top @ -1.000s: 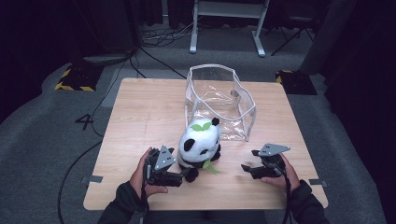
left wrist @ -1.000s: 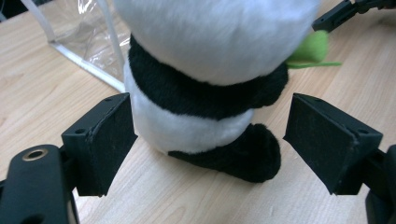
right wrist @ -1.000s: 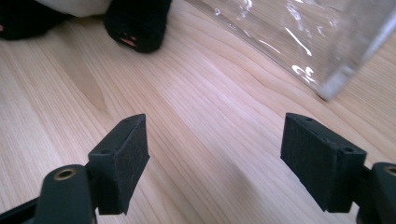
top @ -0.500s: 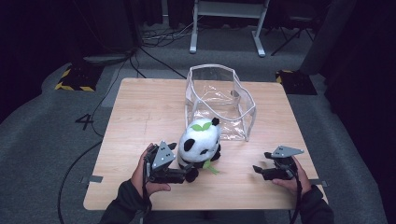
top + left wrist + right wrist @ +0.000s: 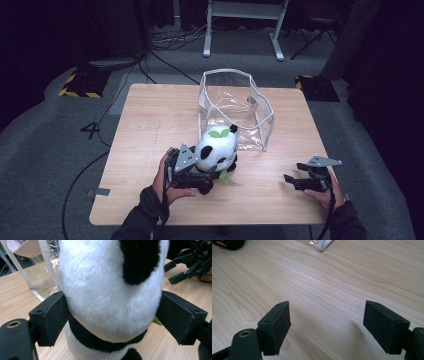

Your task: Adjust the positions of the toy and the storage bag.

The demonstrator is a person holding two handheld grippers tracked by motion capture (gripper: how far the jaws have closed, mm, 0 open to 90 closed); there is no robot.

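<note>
The left claw [image 5: 110, 315] has just been opening but squeezes the toy panda [image 5: 110, 290] by its sides. Lift it slowly into the clear bag [image 5: 235, 107]. The right claw [image 5: 332, 325] is apart and empty above the desk [image 5: 332, 285].

Left gripper [image 5: 202, 181] low at front-left, jaws just opening wider yet pads still against soft toy's sides. Right gripper [image 5: 292, 181] low at front-right, pointing left, jaws wide apart, nothing between.

The panda [image 5: 110, 290] hides its own head beyond the frame's top.
</note>
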